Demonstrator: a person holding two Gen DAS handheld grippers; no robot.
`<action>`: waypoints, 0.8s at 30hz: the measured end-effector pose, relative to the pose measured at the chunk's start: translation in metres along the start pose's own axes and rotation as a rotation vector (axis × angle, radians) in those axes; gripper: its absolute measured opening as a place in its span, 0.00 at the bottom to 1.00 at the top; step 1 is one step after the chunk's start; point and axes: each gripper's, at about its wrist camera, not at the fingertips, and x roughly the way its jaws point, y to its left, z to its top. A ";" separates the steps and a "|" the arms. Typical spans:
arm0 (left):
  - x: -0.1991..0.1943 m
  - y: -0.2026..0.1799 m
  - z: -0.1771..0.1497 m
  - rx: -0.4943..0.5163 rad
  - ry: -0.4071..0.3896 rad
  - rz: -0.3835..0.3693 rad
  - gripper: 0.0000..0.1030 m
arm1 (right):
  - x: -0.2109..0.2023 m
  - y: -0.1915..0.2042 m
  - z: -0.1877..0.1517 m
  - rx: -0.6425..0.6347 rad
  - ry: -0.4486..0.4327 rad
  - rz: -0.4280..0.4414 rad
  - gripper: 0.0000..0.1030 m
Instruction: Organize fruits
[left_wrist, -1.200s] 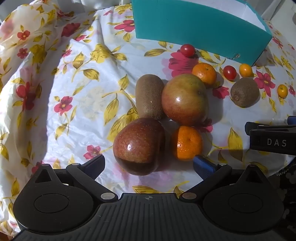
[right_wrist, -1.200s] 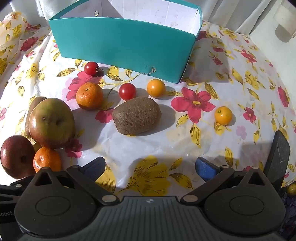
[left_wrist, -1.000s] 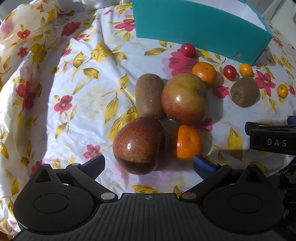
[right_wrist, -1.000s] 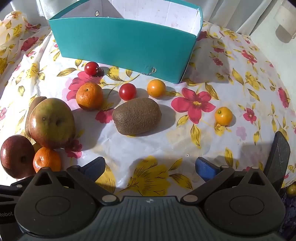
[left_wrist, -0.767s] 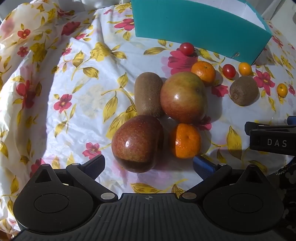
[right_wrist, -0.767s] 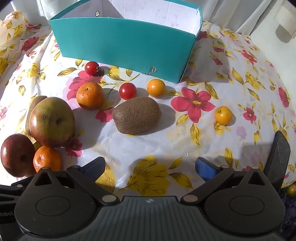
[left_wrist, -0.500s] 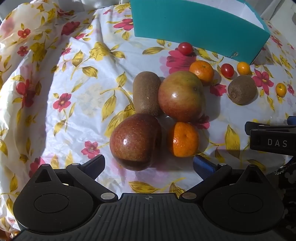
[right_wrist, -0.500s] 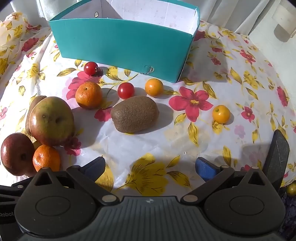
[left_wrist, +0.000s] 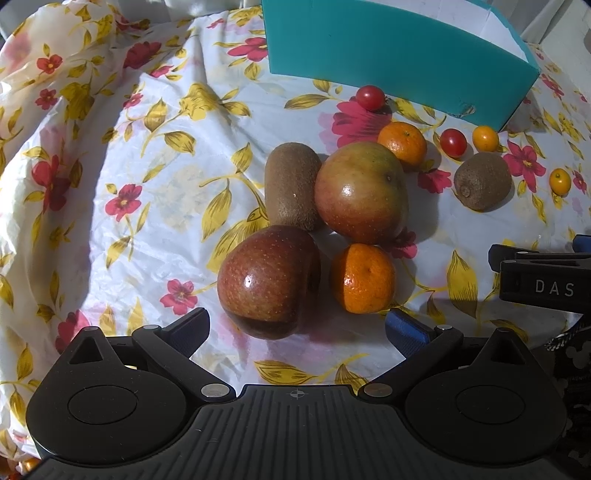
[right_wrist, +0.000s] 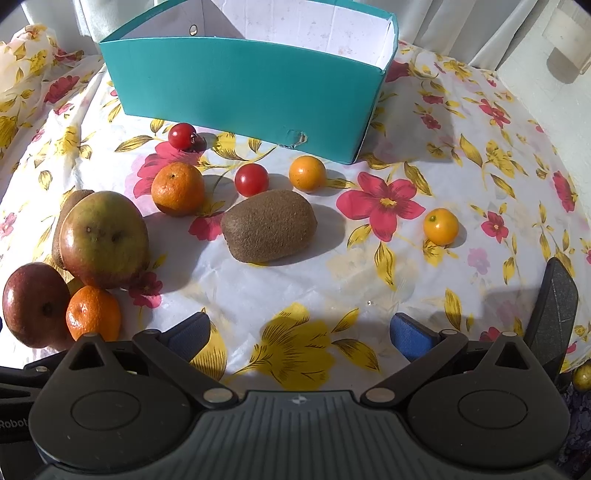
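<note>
My left gripper (left_wrist: 295, 326) is open, just short of a red apple (left_wrist: 269, 281) and a mandarin (left_wrist: 362, 277). Behind them lie a kiwi (left_wrist: 293, 185), a mango (left_wrist: 362, 192) and a second mandarin (left_wrist: 402, 142). My right gripper (right_wrist: 297, 332) is open over bare cloth, with another kiwi (right_wrist: 269, 225) ahead of it. Beyond that kiwi sit a red cherry tomato (right_wrist: 251, 180) and an orange one (right_wrist: 307, 172); a third small orange fruit (right_wrist: 440, 226) lies to the right. The teal box (right_wrist: 243, 88) stands empty at the back.
A floral cloth (left_wrist: 122, 158) covers the round table and bunches up at the far left. One more red tomato (right_wrist: 181, 135) rests against the box front. The right gripper's body (left_wrist: 543, 280) shows at the left view's right edge. Curtains (right_wrist: 443, 22) hang behind.
Both grippers have drawn back slightly, so the fruit sits a little farther away in each view. Nothing was grasped and no fruit moved.
</note>
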 end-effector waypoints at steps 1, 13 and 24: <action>0.000 0.000 0.000 -0.002 0.000 0.000 1.00 | 0.000 -0.001 0.000 0.001 -0.002 0.001 1.00; 0.002 0.001 0.000 -0.006 -0.001 -0.001 1.00 | 0.001 0.000 0.000 0.001 -0.001 0.004 1.00; 0.003 0.001 -0.001 -0.006 -0.003 -0.008 1.00 | 0.001 0.001 0.000 0.000 -0.004 0.004 1.00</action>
